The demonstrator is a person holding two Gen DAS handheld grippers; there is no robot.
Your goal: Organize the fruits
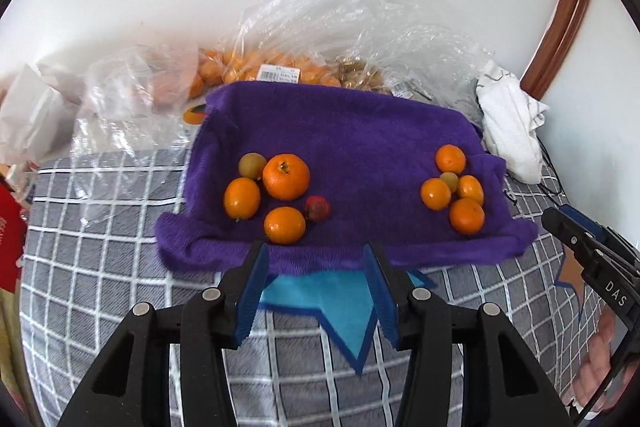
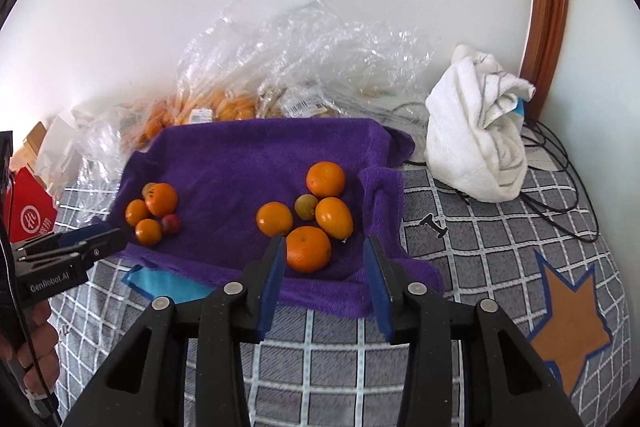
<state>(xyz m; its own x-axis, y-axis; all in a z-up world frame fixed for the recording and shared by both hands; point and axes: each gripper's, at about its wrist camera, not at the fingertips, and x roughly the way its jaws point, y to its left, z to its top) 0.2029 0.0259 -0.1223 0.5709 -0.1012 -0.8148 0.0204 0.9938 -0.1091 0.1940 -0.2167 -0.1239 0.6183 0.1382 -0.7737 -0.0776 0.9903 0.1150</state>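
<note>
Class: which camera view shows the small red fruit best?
Left wrist view: the red fruit lies near centre, fully visible on the purple towel. In the right wrist view it is smaller, farther left, partly hidden behind oranges.

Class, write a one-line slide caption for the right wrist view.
Open right gripper poised before five fruits, nearest an orange, on a purple towel.

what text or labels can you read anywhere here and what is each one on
"DAS": black right gripper, on its side.
"GenRobot.AI": black left gripper, on its side.
White price stickers on the clear plastic fruit bags: too small to read.
Red box: white round logo, characters blurred.
</note>
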